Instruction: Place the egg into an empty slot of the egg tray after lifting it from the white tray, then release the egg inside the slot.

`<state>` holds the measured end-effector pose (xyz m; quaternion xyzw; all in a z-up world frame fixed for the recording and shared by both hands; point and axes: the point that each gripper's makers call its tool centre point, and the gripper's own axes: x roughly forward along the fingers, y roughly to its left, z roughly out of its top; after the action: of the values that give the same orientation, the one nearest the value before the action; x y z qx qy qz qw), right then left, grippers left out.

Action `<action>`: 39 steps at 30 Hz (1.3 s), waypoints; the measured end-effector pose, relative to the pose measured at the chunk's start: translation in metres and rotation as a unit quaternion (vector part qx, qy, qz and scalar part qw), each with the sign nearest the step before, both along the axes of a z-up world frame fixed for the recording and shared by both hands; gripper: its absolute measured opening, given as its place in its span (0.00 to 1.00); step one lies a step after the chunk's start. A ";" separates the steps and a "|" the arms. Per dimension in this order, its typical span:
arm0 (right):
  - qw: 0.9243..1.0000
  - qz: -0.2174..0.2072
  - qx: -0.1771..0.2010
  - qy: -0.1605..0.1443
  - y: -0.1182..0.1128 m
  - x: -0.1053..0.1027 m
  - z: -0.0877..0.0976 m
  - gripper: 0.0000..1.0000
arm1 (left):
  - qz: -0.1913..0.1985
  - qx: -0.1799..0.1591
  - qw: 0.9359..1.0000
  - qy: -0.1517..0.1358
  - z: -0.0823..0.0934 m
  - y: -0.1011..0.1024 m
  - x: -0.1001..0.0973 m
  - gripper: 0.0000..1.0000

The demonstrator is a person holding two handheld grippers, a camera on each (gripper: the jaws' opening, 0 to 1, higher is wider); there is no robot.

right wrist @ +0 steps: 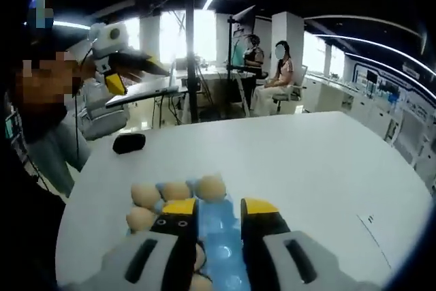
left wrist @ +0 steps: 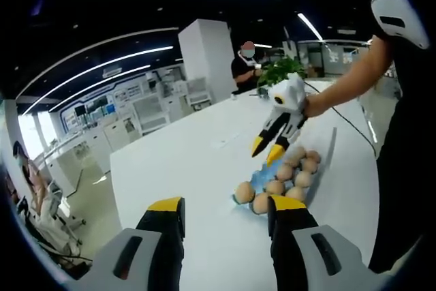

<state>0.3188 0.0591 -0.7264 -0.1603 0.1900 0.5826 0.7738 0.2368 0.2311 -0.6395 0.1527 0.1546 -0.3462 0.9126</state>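
Note:
A blue egg tray (left wrist: 262, 178) with several brown eggs (left wrist: 275, 187) lies on the white table (left wrist: 184, 168). My right gripper (left wrist: 267, 150) hangs just above the tray's far end, its yellow tips slightly apart. In the right gripper view my right gripper (right wrist: 219, 209) stands open right over the blue egg tray (right wrist: 221, 236), with bare blue slots showing in the gap and eggs (right wrist: 211, 186) just ahead and to the left. My left gripper (left wrist: 226, 206) is open and holds nothing, short of the tray. It appears raised at the upper left as the left gripper (right wrist: 139, 76).
A black mouse-like object (right wrist: 129, 142) lies on the table near its far edge. A person's arm (left wrist: 340, 86) reaches in from the right. A potted plant (left wrist: 283, 69) stands at the table's far end. People sit on chairs (right wrist: 279, 76) beyond the table.

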 end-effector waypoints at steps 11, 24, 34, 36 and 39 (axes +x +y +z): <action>0.992 -0.125 -0.004 -0.003 -0.140 0.015 0.006 0.24 | -0.010 0.001 1.000 0.005 -0.004 -0.009 0.002 0.49; 0.983 -0.175 -0.052 0.004 -0.205 0.019 -0.022 0.25 | -0.015 0.004 1.000 0.005 -0.004 -0.017 0.004 0.49; 0.981 -0.173 -0.083 0.020 -0.216 0.018 -0.043 0.24 | -0.017 0.003 1.000 0.004 -0.002 -0.021 0.004 0.48; 0.981 -0.170 -0.091 0.025 -0.217 0.017 -0.048 0.24 | -0.017 0.004 1.000 0.004 -0.002 -0.021 0.004 0.48; 0.982 -0.159 -0.101 0.030 -0.215 0.016 -0.053 0.25 | -0.017 0.005 1.000 0.002 -0.001 -0.021 0.004 0.48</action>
<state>0.3345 -0.1559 -0.7793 -0.1880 0.2938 0.4343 0.8305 0.2410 0.2104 -0.6405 0.1592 0.1560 -0.3610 0.9055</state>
